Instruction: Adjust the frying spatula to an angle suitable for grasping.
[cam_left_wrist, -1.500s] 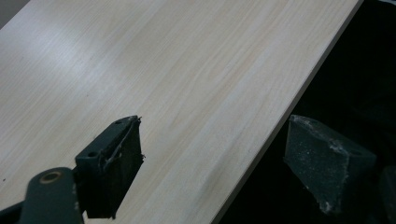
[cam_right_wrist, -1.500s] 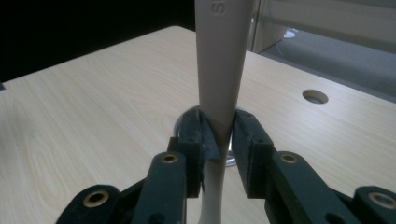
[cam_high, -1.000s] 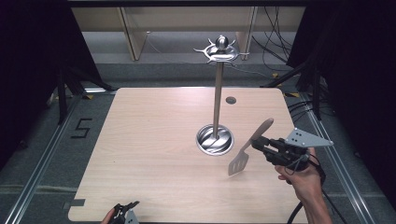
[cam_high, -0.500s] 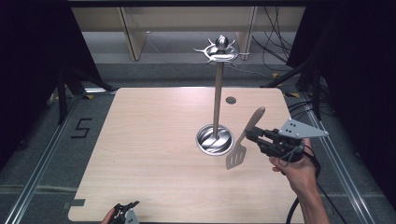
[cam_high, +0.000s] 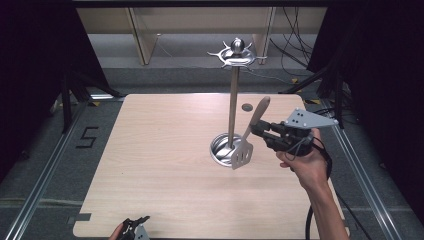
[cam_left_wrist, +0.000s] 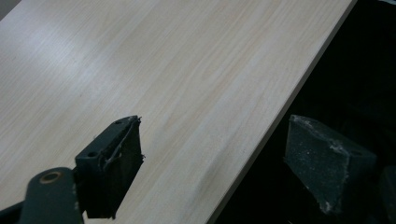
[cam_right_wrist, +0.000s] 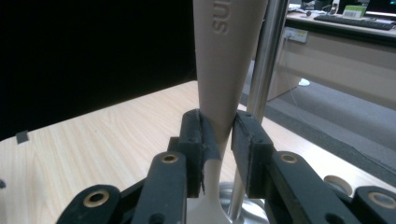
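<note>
A slotted spatula (cam_high: 248, 137) with a beige handle (cam_right_wrist: 229, 56) and a grey blade hangs in the air just right of the steel stand's pole (cam_high: 233, 107). My right gripper (cam_high: 256, 128) is shut on its handle, which stands upright between the pads (cam_right_wrist: 207, 140) in the right gripper view. The stand has a round steel base (cam_high: 221, 150) and a hooked crown (cam_high: 236, 53) on top. My left gripper (cam_high: 136, 226) rests at the table's near edge. Its pads (cam_left_wrist: 114, 158) stand apart over the table edge with nothing between them.
The light wooden table (cam_high: 165, 155) has a small dark hole (cam_high: 246, 106) at its far right. Metal rails run along both sides of the table on the grey floor. Cables lie at the back right.
My right gripper has carried the spatula up and to the left, closer to the stand's pole. The left gripper has stayed in place.
</note>
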